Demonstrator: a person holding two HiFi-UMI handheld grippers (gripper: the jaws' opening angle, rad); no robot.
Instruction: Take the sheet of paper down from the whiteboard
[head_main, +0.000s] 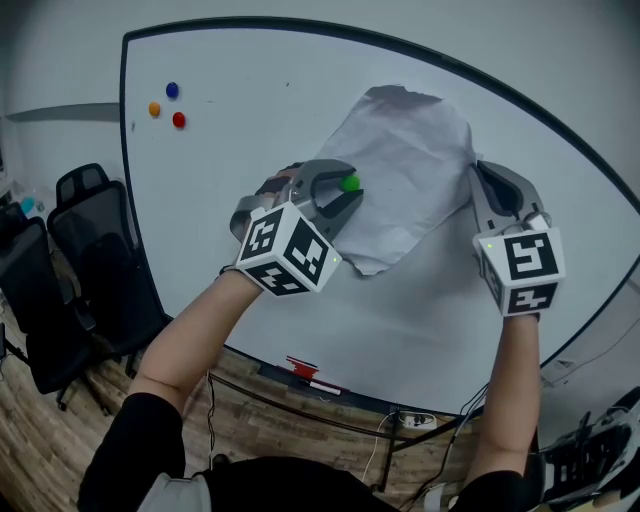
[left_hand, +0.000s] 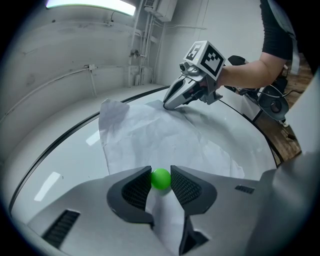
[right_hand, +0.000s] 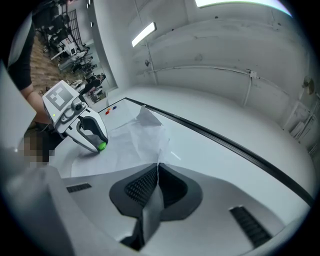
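Note:
A crumpled white sheet of paper (head_main: 405, 170) lies against the whiteboard (head_main: 250, 130). A green round magnet (head_main: 349, 183) sits on the sheet's left edge. My left gripper (head_main: 347, 192) is shut on that magnet (left_hand: 160, 178), its pads pressing the ball from both sides over the paper (left_hand: 150, 135). My right gripper (head_main: 475, 175) is at the sheet's right edge. Its jaws are shut on a fold of the paper (right_hand: 150, 200), which runs up between the pads of the right gripper (right_hand: 157, 172). The left gripper (right_hand: 98, 145) and the green magnet (right_hand: 101, 146) show across the sheet.
Blue (head_main: 172, 90), orange (head_main: 154, 109) and red (head_main: 178, 120) magnets sit at the board's upper left. A red item (head_main: 300, 367) lies on the board's ledge below. Black office chairs (head_main: 60, 260) stand at the left. Cables and a power strip (head_main: 415, 420) lie on the floor.

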